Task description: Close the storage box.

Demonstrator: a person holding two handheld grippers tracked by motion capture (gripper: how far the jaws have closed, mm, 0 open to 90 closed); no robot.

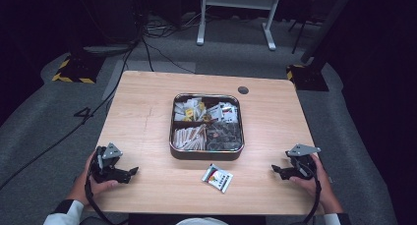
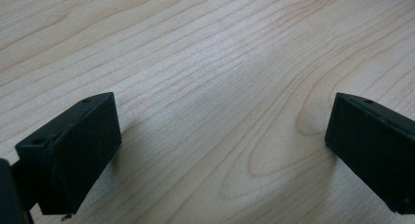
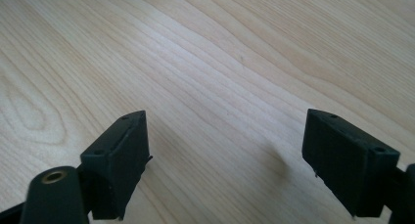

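A person sits at the near side of a wooden tabletop (image 1: 147, 112) and holds a gripper in each hand.

The left gripper (image 1: 132, 171) is at the near left corner. It rests low on the wood, and its tips point right, toward the middle. In the left gripper view its two black jaws stand wide apart, with just bare wood between them. It is open and holds nothing.

The right gripper (image 1: 275, 170) is at the near right corner. Its tips point left, toward the middle. In the right gripper view its jaws are also wide apart over bare wood. It is open and holds nothing too.

Between the two grippers lies a small white packet (image 1: 217, 178). It is flat on the wood, a bit tilted, with dark dots and a bit of color on it. It is well apart from both grippers.

Just past the packet, in the middle of the tabletop, sits a dark square tray (image 1: 206, 154). The tray has four parts inside, all filled with small packets. The packet on the wood is near the tray's near edge but does not touch it.
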